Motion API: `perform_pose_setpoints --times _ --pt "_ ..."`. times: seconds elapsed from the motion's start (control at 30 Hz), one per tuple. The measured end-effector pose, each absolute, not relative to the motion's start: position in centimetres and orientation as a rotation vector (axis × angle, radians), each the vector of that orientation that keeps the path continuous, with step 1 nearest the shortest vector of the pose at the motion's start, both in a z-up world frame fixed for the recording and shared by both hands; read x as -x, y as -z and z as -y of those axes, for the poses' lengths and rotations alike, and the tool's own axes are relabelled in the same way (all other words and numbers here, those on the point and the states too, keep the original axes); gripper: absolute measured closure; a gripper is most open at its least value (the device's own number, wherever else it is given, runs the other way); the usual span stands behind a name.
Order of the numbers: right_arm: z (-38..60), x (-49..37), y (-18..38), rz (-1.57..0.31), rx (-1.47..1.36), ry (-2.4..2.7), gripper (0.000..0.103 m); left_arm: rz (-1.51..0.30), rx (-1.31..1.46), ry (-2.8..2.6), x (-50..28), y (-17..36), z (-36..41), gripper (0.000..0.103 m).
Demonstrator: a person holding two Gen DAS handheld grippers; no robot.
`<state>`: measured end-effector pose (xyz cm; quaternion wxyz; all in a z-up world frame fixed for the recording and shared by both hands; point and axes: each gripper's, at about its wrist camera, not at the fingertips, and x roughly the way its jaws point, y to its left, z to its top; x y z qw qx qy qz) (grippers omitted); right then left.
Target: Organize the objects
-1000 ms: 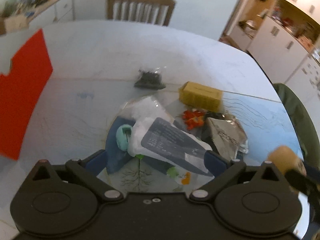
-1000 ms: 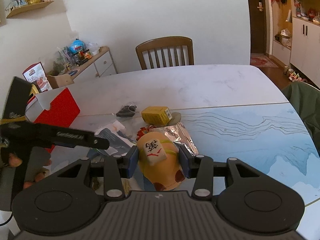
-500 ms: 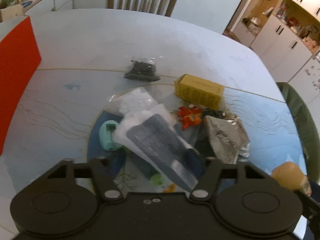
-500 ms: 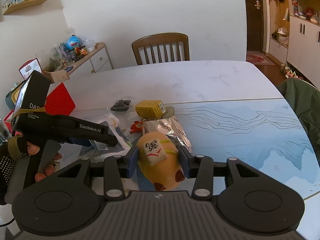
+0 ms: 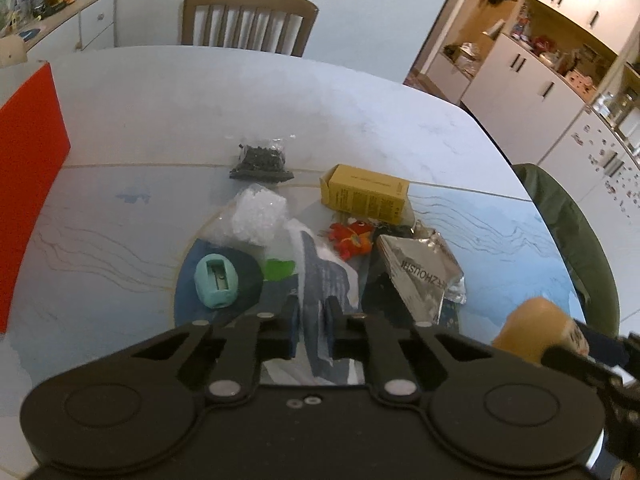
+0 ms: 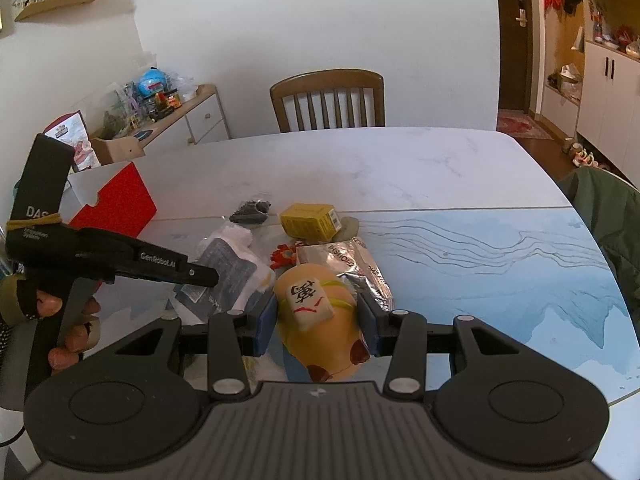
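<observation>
Gripping white-and-grey pouch (image 5: 320,276), left gripper (image 5: 311,320) had jaws pinched narrow on its near end. Right gripper (image 6: 316,322) clamped yellow plush toy (image 6: 320,320), lifted near side of silver foil packet (image 6: 352,264). Yellow box (image 6: 308,220) lay beyond packet; bag of dark bits (image 5: 262,160) and red box (image 6: 116,204) left of yellow box.

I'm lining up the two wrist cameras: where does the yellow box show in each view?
Left wrist: yellow box lies right of centre, beyond the silver foil packet.
Right wrist: yellow box lies at centre, beyond the toy held in the right claw.
Shared landmark: the wooden chair behind the table.
</observation>
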<state>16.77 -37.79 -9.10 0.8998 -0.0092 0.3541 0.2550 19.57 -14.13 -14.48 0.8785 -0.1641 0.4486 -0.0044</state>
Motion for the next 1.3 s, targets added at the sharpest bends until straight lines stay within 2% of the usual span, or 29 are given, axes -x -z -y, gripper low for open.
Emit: perform_pose_setpoints --times 0.63,1.1,1.2,1.3 --pt "31.4 -15.3 6.1 -0.674 0.072 -0.559 0.060 -0.823 0.242 0.083 -15.3 9.3 9.0 0.096" --pt "31.5 -13.5 5.8 -0.653 0.014 -0.477 0.060 -0.935 0.228 0.203 -16.4 10.0 9.3 0.094" --pt "32.9 -13.4 6.0 -0.655 -0.001 -0.459 0.060 -0.957 0.244 0.207 -17.3 10.8 10.1 0.090" --pt "34.4 -13.3 6.3 -0.657 -0.010 -0.446 0.060 -0.996 0.251 0.183 -18.6 12.0 11.0 0.070"
